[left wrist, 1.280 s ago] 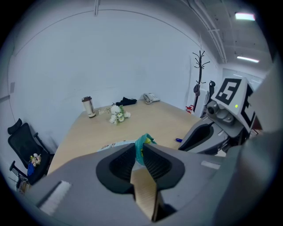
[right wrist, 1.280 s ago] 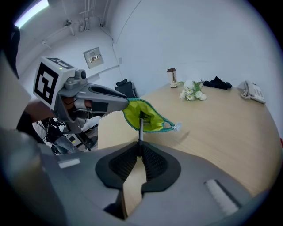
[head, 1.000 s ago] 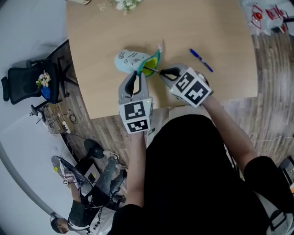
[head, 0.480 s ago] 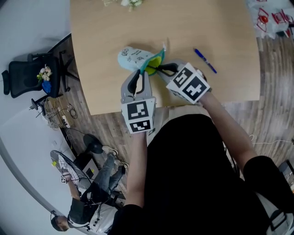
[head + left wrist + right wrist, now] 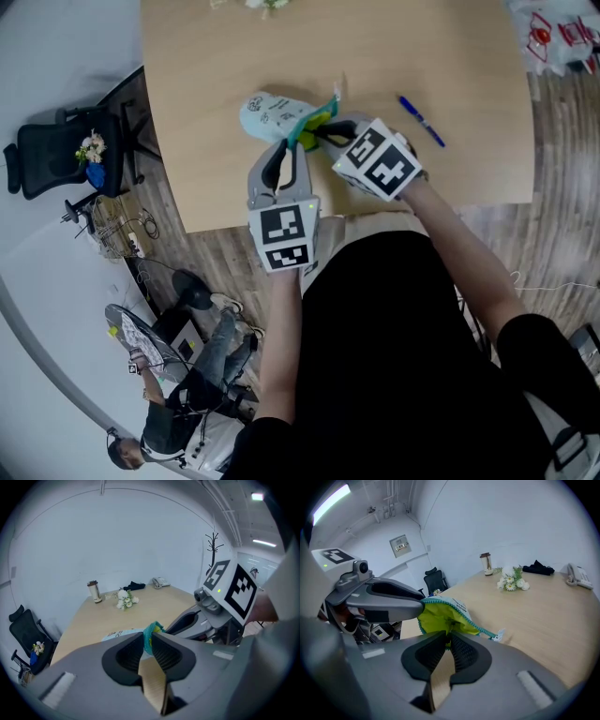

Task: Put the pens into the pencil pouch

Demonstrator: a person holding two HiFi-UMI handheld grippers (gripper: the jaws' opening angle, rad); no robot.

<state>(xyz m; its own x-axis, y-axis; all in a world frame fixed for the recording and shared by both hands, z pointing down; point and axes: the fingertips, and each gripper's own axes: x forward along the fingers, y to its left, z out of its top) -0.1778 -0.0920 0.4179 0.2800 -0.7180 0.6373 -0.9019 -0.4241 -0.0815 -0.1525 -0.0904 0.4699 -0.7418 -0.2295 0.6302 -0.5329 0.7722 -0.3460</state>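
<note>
The light-blue pencil pouch (image 5: 272,112) with a yellow-green lining (image 5: 439,617) lies on the wooden table (image 5: 450,56), its mouth toward me. My left gripper (image 5: 294,142) is shut on the near rim of the pouch (image 5: 152,633) and holds the mouth apart. From the right, my right gripper (image 5: 324,134) is at the mouth, shut on a thin black pen (image 5: 447,642) whose front end is hidden inside the lining. A blue pen (image 5: 421,121) lies loose on the table to the right, apart from both grippers.
White flowers (image 5: 262,6) lie at the table's far edge, with a tumbler (image 5: 94,591), dark cloth (image 5: 134,586) and a phone (image 5: 580,578) nearby. An office chair (image 5: 56,159) stands left of the table. Red-and-white packaging (image 5: 553,33) lies on the floor at the right.
My right gripper has moved left toward the pouch mouth, and the black pen, visible between gripper and pouch before, has slid into the lining. The left gripper has kept its hold.
</note>
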